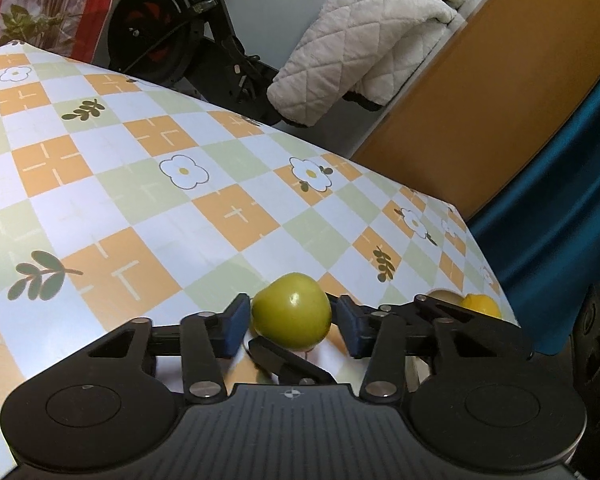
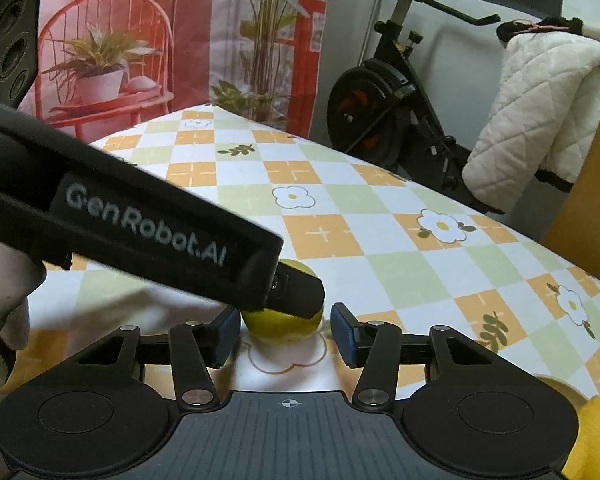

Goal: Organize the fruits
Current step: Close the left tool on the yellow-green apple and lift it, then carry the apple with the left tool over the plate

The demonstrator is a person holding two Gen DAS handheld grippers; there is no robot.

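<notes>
Apple [image 1: 291,310] low in the middle of the left view, on the checked cloth [image 1: 148,200], bracketed by the left gripper [image 1: 292,322]. Blue pads [image 1: 236,320] flush to both flanks, yet whether clenched or merely touching, cannot tell. Probably centred this way so the round fruit cannot roll out on closing. Right gripper [image 2: 286,334] released, spread around the same apple from another side with a gap at the right pad, likely steadying or waiting to take over. Yellow fruit [image 1: 482,306] at lower right beside a pale rim, seemingly the gathering spot.
</notes>
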